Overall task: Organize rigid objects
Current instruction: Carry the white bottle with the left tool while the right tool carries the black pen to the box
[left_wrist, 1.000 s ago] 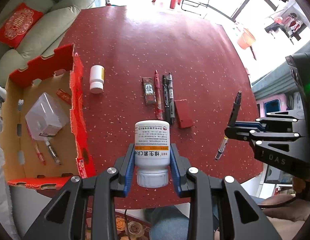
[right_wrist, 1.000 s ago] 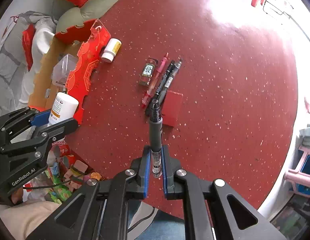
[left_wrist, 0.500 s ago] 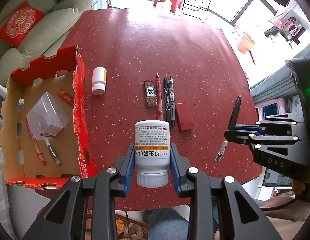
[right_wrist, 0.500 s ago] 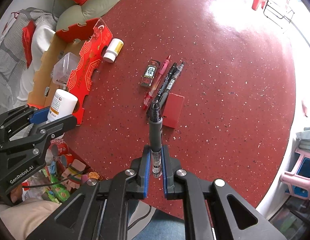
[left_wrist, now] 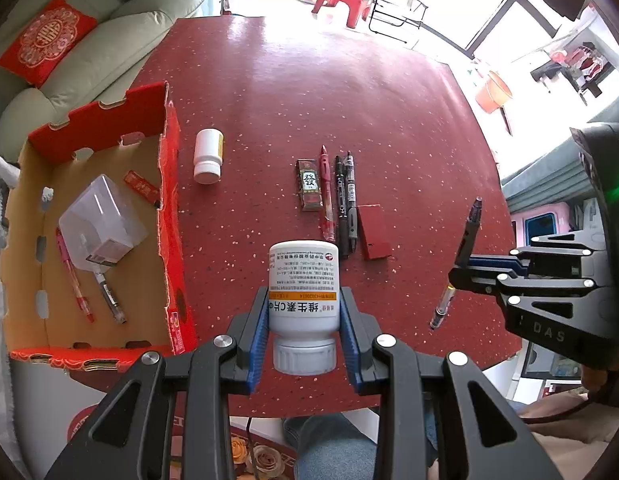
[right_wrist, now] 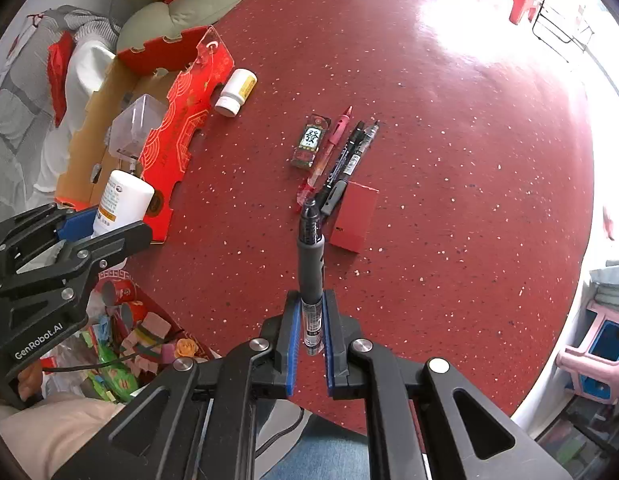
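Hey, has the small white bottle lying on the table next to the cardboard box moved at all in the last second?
No. The small white bottle lies in the same spot beside the cardboard box wall, left of the row of pens; only the camera view shifted slightly.

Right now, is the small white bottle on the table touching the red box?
Apart. The left wrist view shows bare red table between the small white bottle and the wall of the red box.

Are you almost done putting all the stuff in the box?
Partly. The box already holds a clear case and two pens. The left gripper holds a big bottle; the right gripper holds a pen. Left on the table: a small bottle, three pens, a tile, a red card.
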Tool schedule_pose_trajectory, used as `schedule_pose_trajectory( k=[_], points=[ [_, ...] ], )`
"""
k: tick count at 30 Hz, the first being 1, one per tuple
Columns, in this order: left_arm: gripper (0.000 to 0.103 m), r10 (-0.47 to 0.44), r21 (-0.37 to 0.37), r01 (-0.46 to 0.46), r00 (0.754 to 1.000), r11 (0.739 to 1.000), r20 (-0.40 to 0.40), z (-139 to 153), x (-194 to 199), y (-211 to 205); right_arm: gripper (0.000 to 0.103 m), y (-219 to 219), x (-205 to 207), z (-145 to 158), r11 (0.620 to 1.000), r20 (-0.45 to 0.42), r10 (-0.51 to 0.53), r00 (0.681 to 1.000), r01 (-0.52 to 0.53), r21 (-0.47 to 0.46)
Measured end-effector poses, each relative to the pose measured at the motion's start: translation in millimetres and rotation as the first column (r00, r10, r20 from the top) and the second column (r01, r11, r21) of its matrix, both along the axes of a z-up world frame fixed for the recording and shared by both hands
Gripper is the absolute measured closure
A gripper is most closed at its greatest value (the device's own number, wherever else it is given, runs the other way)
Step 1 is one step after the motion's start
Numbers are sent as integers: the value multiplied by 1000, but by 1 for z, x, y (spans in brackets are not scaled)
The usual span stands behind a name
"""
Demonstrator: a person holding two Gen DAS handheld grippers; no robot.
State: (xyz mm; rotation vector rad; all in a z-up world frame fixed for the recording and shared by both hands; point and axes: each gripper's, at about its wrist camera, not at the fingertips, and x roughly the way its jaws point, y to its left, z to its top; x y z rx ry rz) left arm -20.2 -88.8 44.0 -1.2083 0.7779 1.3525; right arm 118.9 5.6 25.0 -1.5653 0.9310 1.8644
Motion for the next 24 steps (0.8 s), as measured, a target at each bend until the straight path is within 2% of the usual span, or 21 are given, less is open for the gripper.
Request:
schedule_pose_trajectory(
  k=[24],
  points=[
    [68, -7, 10, 7, 1000, 1000, -2, 2, -1, 1, 92, 0, -4, 0, 1000, 9, 13, 1000, -13, 2]
  ],
)
